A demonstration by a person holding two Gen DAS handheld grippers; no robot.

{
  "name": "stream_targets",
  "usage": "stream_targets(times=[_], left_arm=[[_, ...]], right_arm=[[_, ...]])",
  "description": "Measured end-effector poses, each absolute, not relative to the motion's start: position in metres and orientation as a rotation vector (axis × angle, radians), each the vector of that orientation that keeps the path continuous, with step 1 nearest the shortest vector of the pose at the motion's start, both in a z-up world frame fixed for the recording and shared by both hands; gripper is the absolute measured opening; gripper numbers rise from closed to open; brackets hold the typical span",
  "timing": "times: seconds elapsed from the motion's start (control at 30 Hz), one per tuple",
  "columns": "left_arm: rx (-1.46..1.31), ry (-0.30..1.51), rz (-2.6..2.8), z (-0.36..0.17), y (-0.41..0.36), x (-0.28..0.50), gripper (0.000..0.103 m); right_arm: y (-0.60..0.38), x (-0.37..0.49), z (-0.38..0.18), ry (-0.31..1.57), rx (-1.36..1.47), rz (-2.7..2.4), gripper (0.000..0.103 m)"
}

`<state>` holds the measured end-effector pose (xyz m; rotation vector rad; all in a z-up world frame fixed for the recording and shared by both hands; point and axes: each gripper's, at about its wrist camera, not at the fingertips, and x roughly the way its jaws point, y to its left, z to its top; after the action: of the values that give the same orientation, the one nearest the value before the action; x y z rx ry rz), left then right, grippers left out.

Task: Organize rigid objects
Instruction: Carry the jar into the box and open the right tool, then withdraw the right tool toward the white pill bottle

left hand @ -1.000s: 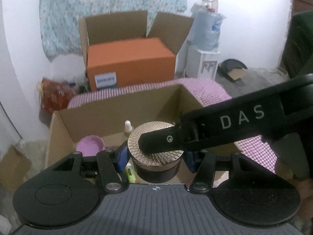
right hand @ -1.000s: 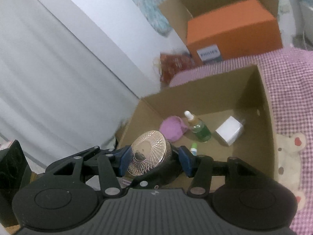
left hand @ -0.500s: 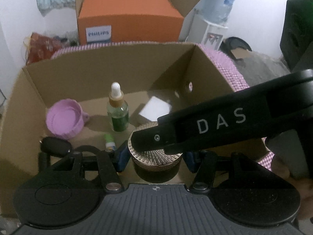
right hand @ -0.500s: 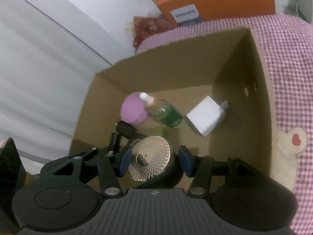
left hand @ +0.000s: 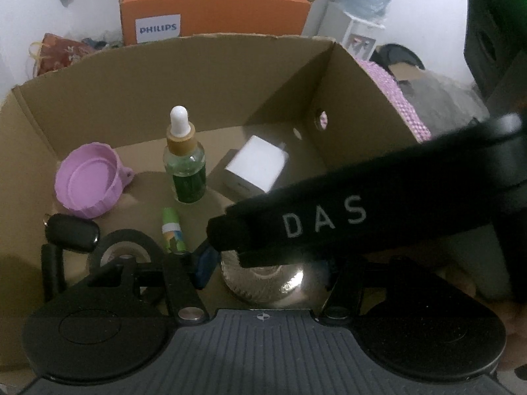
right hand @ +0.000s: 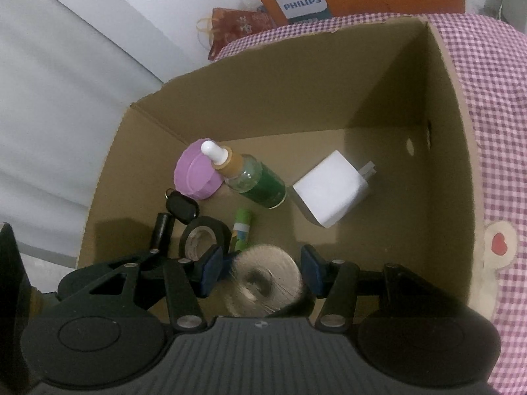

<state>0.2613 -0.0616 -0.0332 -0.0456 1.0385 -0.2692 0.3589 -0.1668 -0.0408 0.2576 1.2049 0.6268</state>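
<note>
A round dark jar with a ribbed gold lid (left hand: 263, 283) sits low inside the open cardboard box (left hand: 184, 75), near its front wall. My left gripper (left hand: 267, 271) straddles the jar and its jaws are opening. A thin gap shows between the left pad and the lid, and the right pad is hidden. One black finger (left hand: 329, 220) of my right gripper crosses over the lid. In the right wrist view, my right gripper (right hand: 260, 268) is shut on the blurred jar (right hand: 263, 279).
On the box floor are a pink cup (left hand: 87, 184), a green dropper bottle (left hand: 186, 164), a white charger (left hand: 257, 168), a green tube (left hand: 172, 230), a black key fob (left hand: 72, 233) and a tape roll (left hand: 125, 247). An orange Philips box (left hand: 214, 3) stands behind. Checked pink cloth (right hand: 487, 98) lies to the right.
Both grippers tipped downward and sank into the cardboard box with the jar. The box floor and its items came into full view. The left pad now stands slightly off the lid.
</note>
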Motion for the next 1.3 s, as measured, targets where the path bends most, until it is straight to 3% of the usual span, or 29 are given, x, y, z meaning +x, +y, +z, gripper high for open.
stream_targets(times=[0.2,0.43,0.6,0.9,0.97,1.3], left_arm=[[-0.061,0.991,-0.289,-0.023,-0.057,0.255,0.06],[-0.082,0.891,-0.337,0.005,-0.053,0.218,0.074],[-0.051,0.825,-0.359,0.019,-0.048,0.181,0.075],[-0.036,0.736,-0.422,0.039,-0.04,0.104,0.086],[-0.036,0.731,-0.441,0.039,-0.037,0.093,0.087],[-0.013,0.684,-0.383,0.04,-0.009,0.047,0.091]], right_arm=[[-0.174,0.35,-0.031,1.119,0.284,0.63,0.055],[-0.207,0.307,0.006,0.94,0.384,0.657,0.056],[-0.23,0.257,0.029,0.811,0.38,0.616,0.059],[-0.262,0.159,0.046,0.634,0.446,0.574,0.085],[-0.262,0.144,0.045,0.622,0.439,0.562,0.096],[-0.26,0.102,0.023,0.654,0.442,0.484,0.097]])
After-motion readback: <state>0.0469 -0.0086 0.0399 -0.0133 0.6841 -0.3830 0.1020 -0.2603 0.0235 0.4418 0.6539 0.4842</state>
